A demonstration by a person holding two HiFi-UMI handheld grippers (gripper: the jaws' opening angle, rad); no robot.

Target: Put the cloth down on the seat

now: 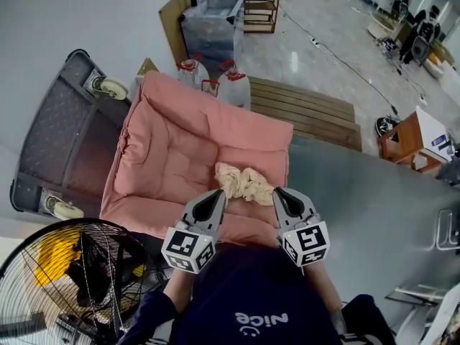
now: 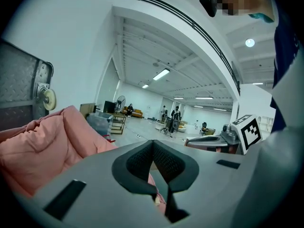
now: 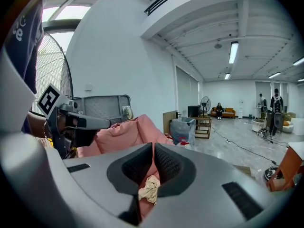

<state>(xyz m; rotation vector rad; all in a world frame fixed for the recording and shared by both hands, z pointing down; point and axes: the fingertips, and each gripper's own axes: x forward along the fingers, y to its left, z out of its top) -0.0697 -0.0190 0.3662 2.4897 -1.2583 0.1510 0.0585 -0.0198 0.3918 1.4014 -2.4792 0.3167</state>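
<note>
The beige cloth [image 1: 243,182] lay crumpled on the pink seat [image 1: 172,157], low and right of centre on the cushion, close to its near edge. It sat between the two grippers. The left gripper [image 1: 214,198] had its tip touching the cloth's left edge, and the right gripper [image 1: 282,195] was just beside its right edge.

In the left gripper view, the jaws were pressed together with nothing pinched between them. A sliver of pink and a speck of beige showed below them, and the pink seat [image 2: 42,146] rose at the left of the frame. In the right gripper view, those jaws were together too, with only a hairline gap showing. The cloth [image 3: 151,188] showed low in the frame beyond them, resting on the cushion and not gripped. The left gripper [image 3: 71,120] sat at the left of that same frame.

Behind the seat, at the top of the head view, stood large water bottles [image 1: 233,85] and a plastic-wrapped crate [image 1: 212,20]. A slatted wooden bench [image 1: 302,106] ran off to the right. A grey trolley [image 1: 65,135] stood tipped on its side at the left, with a wire-caged fan [image 1: 65,279] in the lower left corner. The person's dark top filled the bottom edge.
</note>
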